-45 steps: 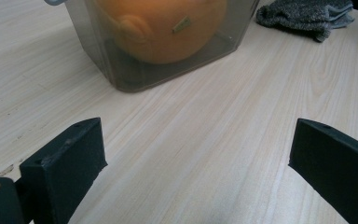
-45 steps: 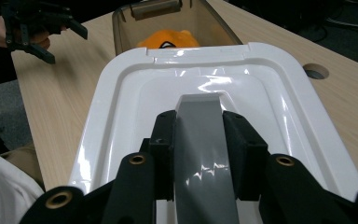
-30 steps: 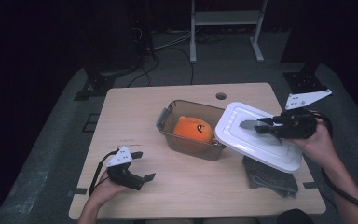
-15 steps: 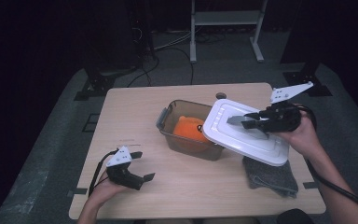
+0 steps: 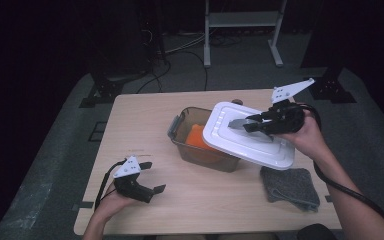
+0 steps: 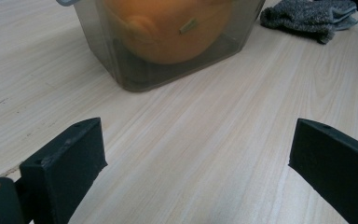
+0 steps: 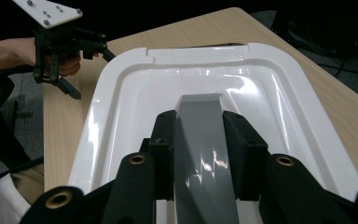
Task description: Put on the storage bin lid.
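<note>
A clear brown plastic container [image 5: 190,142] stands mid-table with an orange object [image 5: 196,136] inside; the left gripper view shows the container [image 6: 121,60] and the orange object [image 6: 168,32] up close. My right gripper [image 5: 252,125] is shut on the grey handle [image 7: 203,140] of a white lid [image 5: 247,142], which hangs tilted in the air over the container's right part. In the right gripper view the lid [image 7: 121,107] spreads out ahead of the jaws. My left gripper [image 5: 150,177] rests open near the table's front left, its jaws wide apart with bare wood between them.
A grey folded cloth [image 5: 290,186] lies on the table at the front right, also seen as the cloth [image 6: 307,16] in the left gripper view. The wooden table [image 5: 145,120] has a small round hole [image 5: 237,101] near its back edge. Dark floor, cables and a metal stand lie beyond.
My right gripper has carried the white lid leftward and a little up, from beside the container to partly over it. The left gripper has stayed put.
</note>
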### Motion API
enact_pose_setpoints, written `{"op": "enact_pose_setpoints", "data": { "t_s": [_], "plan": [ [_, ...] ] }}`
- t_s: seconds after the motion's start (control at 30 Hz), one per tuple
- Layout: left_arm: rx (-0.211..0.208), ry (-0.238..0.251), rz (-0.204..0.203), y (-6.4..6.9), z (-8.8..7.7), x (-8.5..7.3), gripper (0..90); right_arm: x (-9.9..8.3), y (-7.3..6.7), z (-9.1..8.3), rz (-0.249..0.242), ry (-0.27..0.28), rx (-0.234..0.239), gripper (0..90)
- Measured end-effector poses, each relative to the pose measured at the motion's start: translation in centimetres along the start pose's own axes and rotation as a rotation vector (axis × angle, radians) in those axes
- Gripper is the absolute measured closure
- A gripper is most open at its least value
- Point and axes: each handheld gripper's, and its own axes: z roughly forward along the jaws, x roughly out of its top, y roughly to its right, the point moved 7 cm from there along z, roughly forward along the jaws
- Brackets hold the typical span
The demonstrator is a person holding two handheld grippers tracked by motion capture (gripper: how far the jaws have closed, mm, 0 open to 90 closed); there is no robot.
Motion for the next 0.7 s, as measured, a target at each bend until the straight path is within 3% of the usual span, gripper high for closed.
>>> {"op": "enact_pose_setpoints", "data": {
  "t_s": [0.33, 0.7],
  "plan": [
    [0.0, 0.004, -0.003, -0.1, 0.0, 0.1, 2.7, 2.2, -0.1, 1.7, -0.022, -0.001, 0.026, 65.6],
    [-0.006, 0.005, 0.001, 0.1, 0.0, 0.1, 2.7, 3.2, 0.0, 3.6, -0.028, -0.011, 0.045, 65.6]
  ]
}}
